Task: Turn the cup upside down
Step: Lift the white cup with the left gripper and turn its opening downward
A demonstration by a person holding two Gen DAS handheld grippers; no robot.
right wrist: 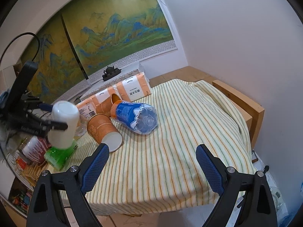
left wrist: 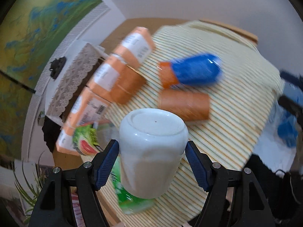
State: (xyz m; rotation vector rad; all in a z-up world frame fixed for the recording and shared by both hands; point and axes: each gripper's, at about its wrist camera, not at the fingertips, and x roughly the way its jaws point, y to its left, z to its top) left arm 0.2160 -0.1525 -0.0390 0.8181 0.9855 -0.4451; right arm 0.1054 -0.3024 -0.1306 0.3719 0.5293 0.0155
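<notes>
A white cup (left wrist: 151, 151) is held upside down, its flat base facing up and toward the camera. My left gripper (left wrist: 152, 162) is shut on the white cup, one blue pad on each side of it. In the right wrist view the cup (right wrist: 64, 124) hangs above the table's left edge, over a green packet (right wrist: 58, 156), with the left gripper (right wrist: 41, 124) clamped on it. My right gripper (right wrist: 151, 168) is open and empty above the near part of the striped cloth (right wrist: 180, 132).
An orange paper cup (right wrist: 104, 132) lies on its side on the cloth. A blue-wrapped stack of cups (right wrist: 136, 117) lies behind it. Orange tissue packs (right wrist: 132, 88) line the back left. A wooden rail (right wrist: 238, 98) runs along the right. Clutter sits at the left edge.
</notes>
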